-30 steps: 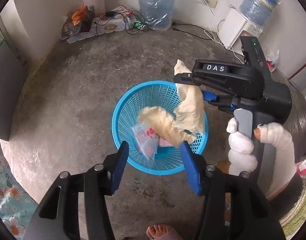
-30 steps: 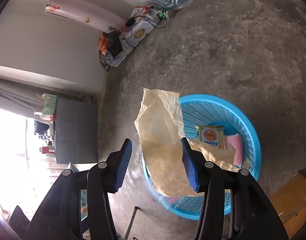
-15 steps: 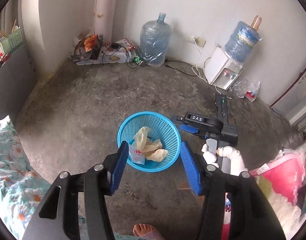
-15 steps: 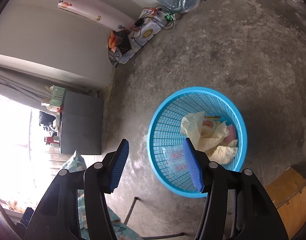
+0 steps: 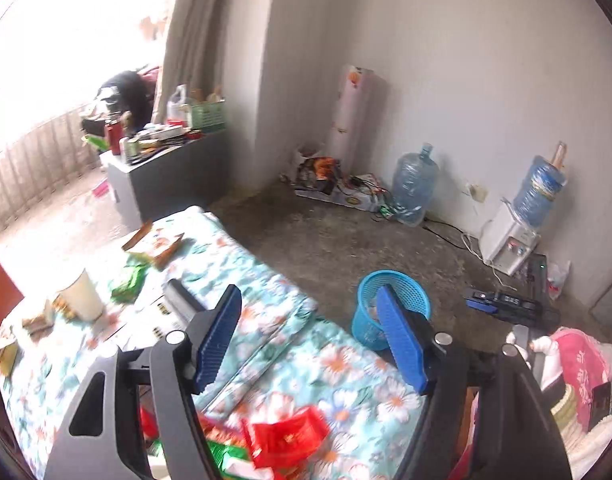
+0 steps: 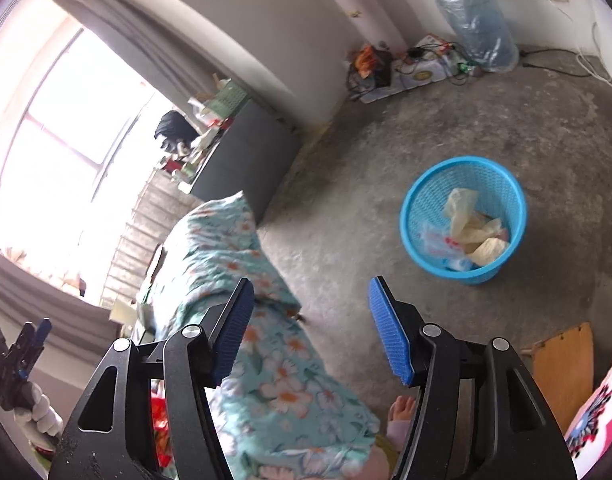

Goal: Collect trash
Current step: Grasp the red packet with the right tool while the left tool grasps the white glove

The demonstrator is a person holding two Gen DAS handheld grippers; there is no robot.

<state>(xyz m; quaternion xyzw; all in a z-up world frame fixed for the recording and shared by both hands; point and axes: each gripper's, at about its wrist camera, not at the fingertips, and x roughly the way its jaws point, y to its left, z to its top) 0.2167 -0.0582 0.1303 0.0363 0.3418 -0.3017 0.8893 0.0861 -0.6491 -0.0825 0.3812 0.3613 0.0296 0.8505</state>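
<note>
L gripper (image 5: 310,340): jaws just widened, empty, above floral bedcover (image 5: 266,304) | R gripper (image 6: 310,332): jaws just widened, empty | blue basket (image 6: 422,200) on concrete floor, holds crumpled paper (image 6: 470,228) | red wrapper (image 5: 286,436), paper cup (image 5: 80,294) on bedcover.

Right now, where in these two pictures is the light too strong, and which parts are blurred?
Left wrist view: the window at upper left is burnt out to white; the red wrappers at the bottom are smeared by motion blur. Right wrist view: the window at left is burnt out too; the floral cloth is blurred, while the blue basket is fairly sharp.
</note>
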